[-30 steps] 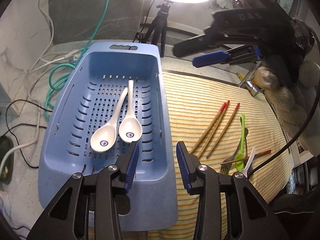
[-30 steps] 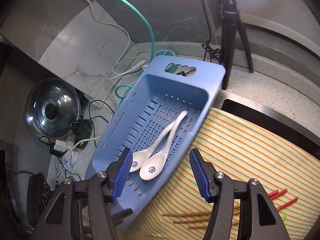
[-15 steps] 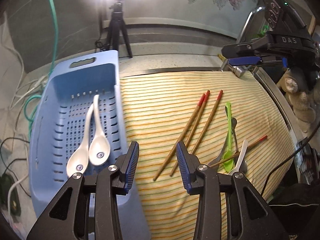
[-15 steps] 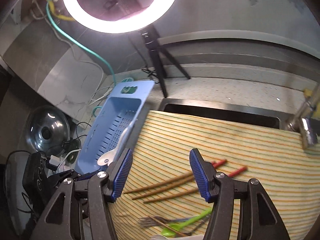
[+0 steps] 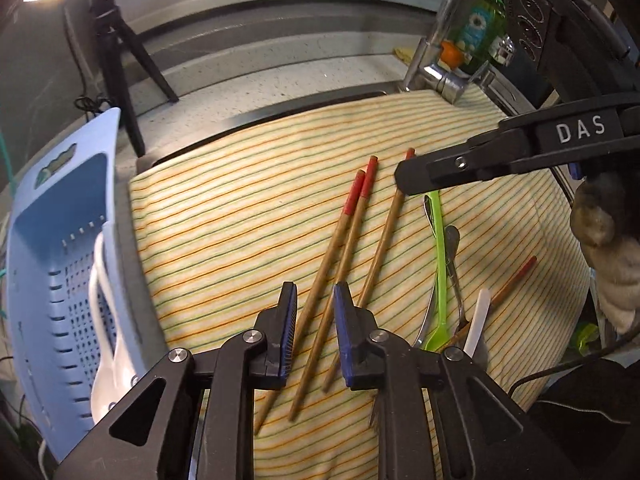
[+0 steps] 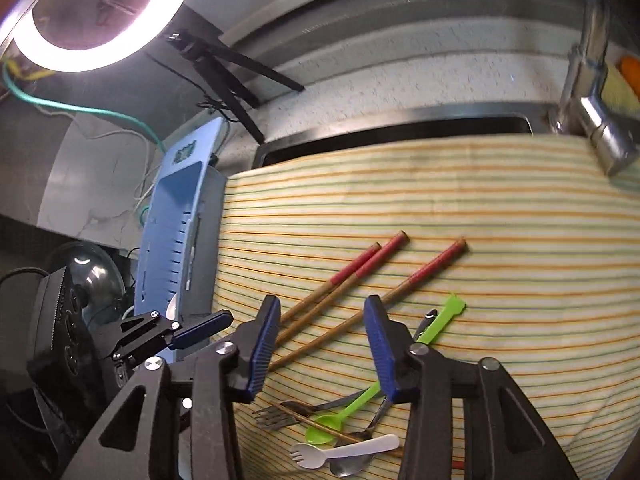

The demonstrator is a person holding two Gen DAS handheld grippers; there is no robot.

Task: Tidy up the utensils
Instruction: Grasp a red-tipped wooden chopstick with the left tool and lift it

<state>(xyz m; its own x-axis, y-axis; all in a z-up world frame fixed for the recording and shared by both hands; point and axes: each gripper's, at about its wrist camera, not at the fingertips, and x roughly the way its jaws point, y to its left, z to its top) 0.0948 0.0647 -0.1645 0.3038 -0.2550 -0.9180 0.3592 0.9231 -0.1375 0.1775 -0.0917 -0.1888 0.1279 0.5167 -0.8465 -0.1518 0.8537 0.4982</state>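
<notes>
Over the striped cloth [image 5: 248, 216] both grippers point down at the loose utensils. Three red-tipped chopsticks [image 5: 348, 236] lie side by side near the cloth's middle, running diagonally. The left gripper [image 5: 316, 336] hangs above their plain ends; its jaws have just been closing and now stand narrow, with two of the sticks seen between them, though whether the pads touch them cannot be told. The right gripper [image 6: 320, 350] is above the same chopsticks [image 6: 352, 284] farther along; its jaws have also been closing but remain fairly wide, holding nothing.

Just beside the chopsticks lies a small heap: a green spoon [image 6: 348, 408], a metal fork [image 6: 280, 416], a white spork [image 6: 340, 450], a metal spoon [image 6: 352, 466] and a fourth chopstick [image 5: 512, 280] crossing under them.

At the cloth's left edge sits a blue basket [image 5: 44, 280] with white spoons [image 5: 104, 328] inside. A ring light [image 6: 80, 12] on a tripod [image 5: 120, 64] stands behind, and a tap [image 6: 592, 116] rises at the far right corner of the cloth. A gloved hand [image 5: 608, 248] holds the right gripper.
</notes>
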